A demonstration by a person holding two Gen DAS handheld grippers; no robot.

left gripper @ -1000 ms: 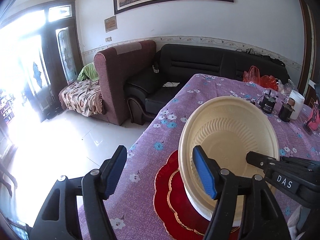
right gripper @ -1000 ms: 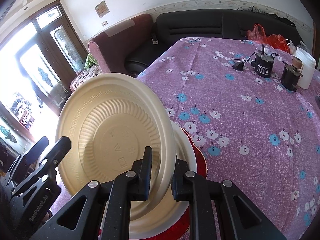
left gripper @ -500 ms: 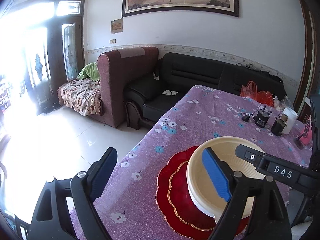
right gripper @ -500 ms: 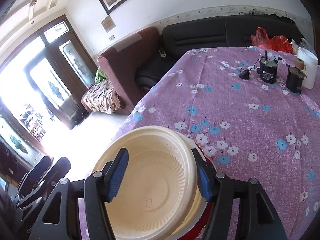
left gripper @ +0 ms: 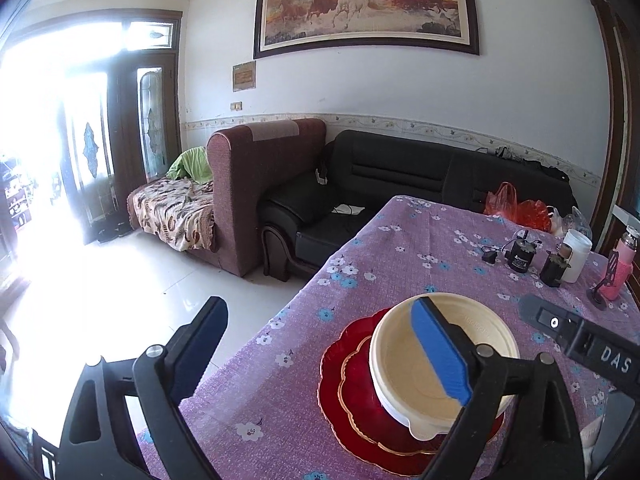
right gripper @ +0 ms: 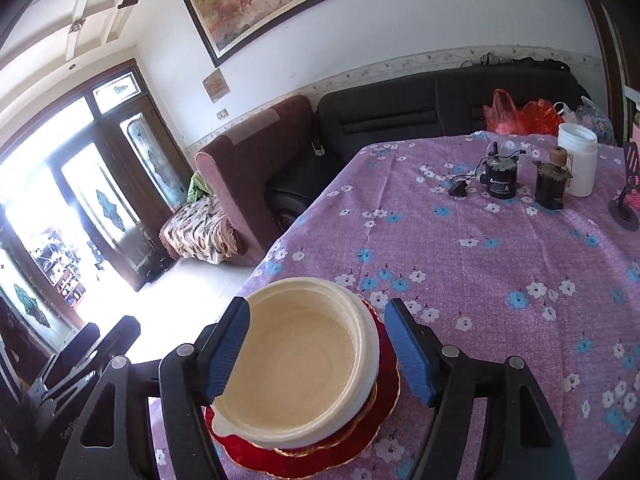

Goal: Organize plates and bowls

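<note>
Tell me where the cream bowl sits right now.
The cream bowl rests on the stacked red plates near the table's left edge; in the right wrist view it lies between the open right gripper's fingers.

black sofa (left gripper: 400, 176), horse painting (left gripper: 366, 4), white jar (right gripper: 578, 160)

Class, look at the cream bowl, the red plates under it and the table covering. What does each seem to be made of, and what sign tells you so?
Cream bowl: probably disposable pulp or plastic; matte, with moulded ribs and a thin rolled rim.
Red plates: likely glazed ceramic or hard plastic; glossy, with scalloped gold-edged rims.
Table covering: woven fabric, matte, printed with flowers.
</note>
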